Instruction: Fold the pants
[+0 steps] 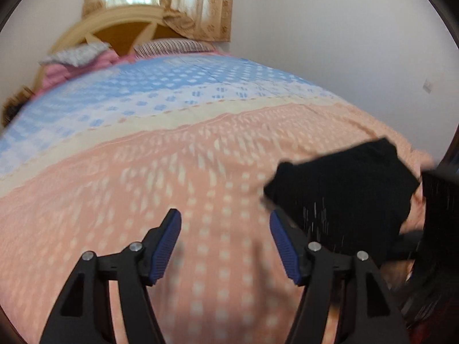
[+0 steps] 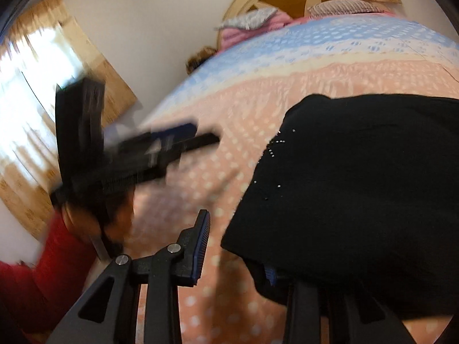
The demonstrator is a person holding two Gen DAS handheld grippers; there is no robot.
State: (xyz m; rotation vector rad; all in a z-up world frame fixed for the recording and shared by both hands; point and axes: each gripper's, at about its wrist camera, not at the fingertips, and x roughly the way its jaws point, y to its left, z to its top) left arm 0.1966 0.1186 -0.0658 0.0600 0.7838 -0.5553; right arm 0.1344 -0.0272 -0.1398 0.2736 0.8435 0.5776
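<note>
Your black pants (image 2: 358, 186) lie on the peach part of the bedspread (image 1: 172, 172), near the foot of the bed, gathered into a compact dark block instead of spread at full length. From that I judge the fold is well along, perhaps at its last doubling, though how many layers are stacked I cannot tell. A scatter of small shiny studs shows on the near left part of the cloth in the right wrist view.

Your left tool (image 1: 226, 229) is released: its 2 blue pads stand wide apart over bare bedspread with nothing between them, and the pants sit just beyond its right finger. In the right wrist view the same tool appears as a blurred black shape over the bedspread, to the left of the pants.

Your right tool (image 2: 238, 246) is at the near edge of the pants. Its left finger (image 2: 200, 240) is clear of the cloth, while the right one is buried under the hem, with only a sliver of blue pad showing. The pads do not look pressed together on the cloth, so I read it as unclenched, with the fabric edge draped over 1 side.

Next, you need a firm pinch on that near edge with the right tool, and the left tool brought back to the matching corner. Then lift both evenly so the layers do not slide apart.
</note>
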